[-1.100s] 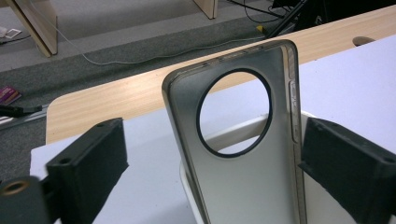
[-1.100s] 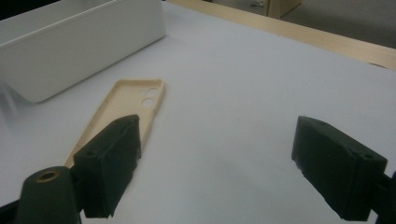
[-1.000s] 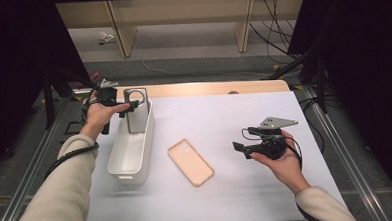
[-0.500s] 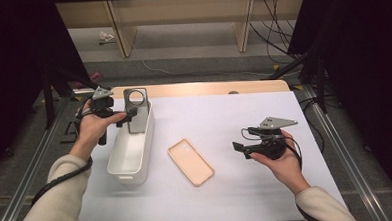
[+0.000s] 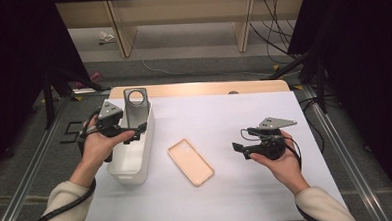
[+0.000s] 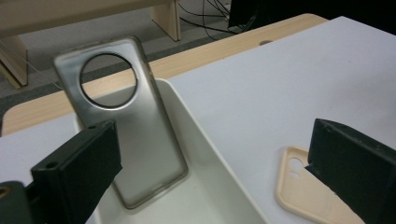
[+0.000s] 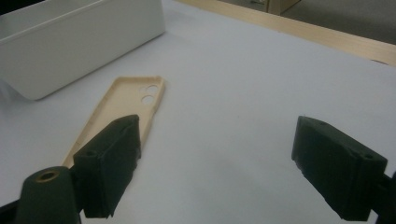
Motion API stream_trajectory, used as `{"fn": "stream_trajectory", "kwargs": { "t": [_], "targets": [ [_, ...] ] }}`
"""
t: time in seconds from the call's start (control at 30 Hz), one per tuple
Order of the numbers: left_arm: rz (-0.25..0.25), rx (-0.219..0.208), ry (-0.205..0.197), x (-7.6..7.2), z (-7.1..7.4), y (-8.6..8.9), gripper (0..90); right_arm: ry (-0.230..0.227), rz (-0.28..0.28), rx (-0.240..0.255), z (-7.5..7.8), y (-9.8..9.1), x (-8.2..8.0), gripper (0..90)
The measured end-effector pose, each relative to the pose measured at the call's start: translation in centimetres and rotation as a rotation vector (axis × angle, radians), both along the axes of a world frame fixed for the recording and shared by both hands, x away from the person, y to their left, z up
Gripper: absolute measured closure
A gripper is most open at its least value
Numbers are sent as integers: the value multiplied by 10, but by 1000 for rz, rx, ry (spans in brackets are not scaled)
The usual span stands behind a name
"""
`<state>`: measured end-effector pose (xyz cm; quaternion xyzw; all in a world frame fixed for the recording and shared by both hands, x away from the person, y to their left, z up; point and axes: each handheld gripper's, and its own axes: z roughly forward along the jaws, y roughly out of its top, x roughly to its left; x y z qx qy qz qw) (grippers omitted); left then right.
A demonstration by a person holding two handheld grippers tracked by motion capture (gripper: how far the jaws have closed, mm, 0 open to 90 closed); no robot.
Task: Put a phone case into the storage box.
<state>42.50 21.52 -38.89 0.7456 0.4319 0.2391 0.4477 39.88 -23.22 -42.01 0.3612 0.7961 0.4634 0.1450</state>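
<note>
A grey phone case (image 5: 135,108) (image 6: 122,126) with a big round camera hole leans upright against the far end of a white bin (image 5: 132,163) (image 6: 215,154). A peach phone case (image 5: 190,162) (image 6: 303,186) (image 7: 119,109) lies flat on the white table, right of the bin. My left gripper (image 5: 135,130) (image 6: 210,182) hovers over the bin's left side, open, nothing between its jaws. Off to the right, my right gripper (image 5: 238,149) (image 7: 215,168) is held above the table, open and empty, its jaws pointing toward the peach case.
The white table top (image 5: 224,119) has a wooden strip (image 5: 198,89) along its far edge. Metal rails (image 5: 335,134) run along both sides. Beyond the table are floor cables (image 5: 275,32) and wooden furniture legs (image 5: 118,29).
My left gripper has drawn back toward the near left, away from the grey case, which now stands alone in the bin. The right gripper has stayed put.
</note>
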Motion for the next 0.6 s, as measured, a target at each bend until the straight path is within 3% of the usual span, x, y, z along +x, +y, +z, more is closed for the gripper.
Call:
{"fn": "stream_trajectory", "kwargs": {
  "t": [0.33,0.47,0.6],
  "targets": [
    [-52,-24,-26,-23,-6,-21,64,3,12,-1,0,2,-1,165],
    [-78,-28,-12,-31,-3,-24,68,4,18,3,0,4,0,165],
    [-76,-21,-38,-37,-1,-25,74,3,29,4,0,7,0,165]
  ]
}}
